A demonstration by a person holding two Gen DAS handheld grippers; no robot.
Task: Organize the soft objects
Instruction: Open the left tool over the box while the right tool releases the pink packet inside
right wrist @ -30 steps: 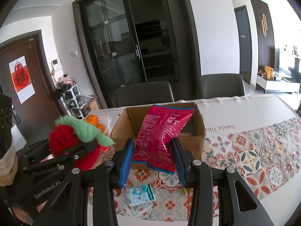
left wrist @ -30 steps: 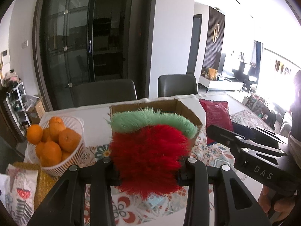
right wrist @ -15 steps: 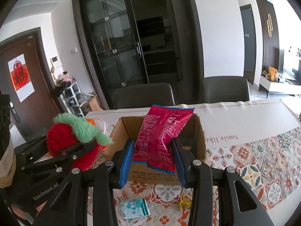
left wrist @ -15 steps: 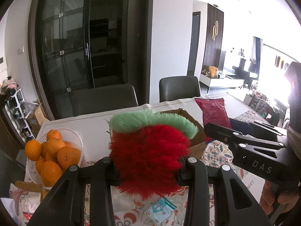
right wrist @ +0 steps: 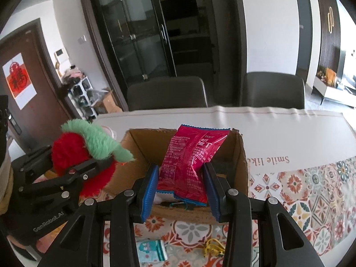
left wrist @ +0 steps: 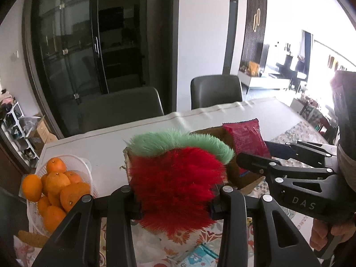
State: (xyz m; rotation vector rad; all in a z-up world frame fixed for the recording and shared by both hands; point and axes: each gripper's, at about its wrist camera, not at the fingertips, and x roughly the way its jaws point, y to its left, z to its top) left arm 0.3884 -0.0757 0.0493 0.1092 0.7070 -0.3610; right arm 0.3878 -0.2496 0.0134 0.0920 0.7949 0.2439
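The left gripper (left wrist: 175, 202) is clamped on a fuzzy red plush toy (left wrist: 178, 184) with a green tuft. The toy bulges past both fingers and covers most of the cardboard box (right wrist: 241, 155) behind it. In the right wrist view, the toy sits just left of the box's left wall, outside the opening.

The right gripper (right wrist: 181, 191) is closed on a red snack bag (right wrist: 191, 162), blue pads pressing its two sides. The bag stands upright over the box's near wall, with its top edge level with the far rim. The box is open-topped, and its interior to the right of the bag is unoccupied.

The box stands on a table (right wrist: 289, 131) with a patterned cloth. A white basket of oranges (left wrist: 55, 187) stands to the left of the toy, near the table's left edge. A small teal packet (right wrist: 151, 252) and a yellow item (right wrist: 212, 248) lie on the cloth in front of the box. The far strip of table behind the box is bare, up to two dark chairs (right wrist: 166, 93).
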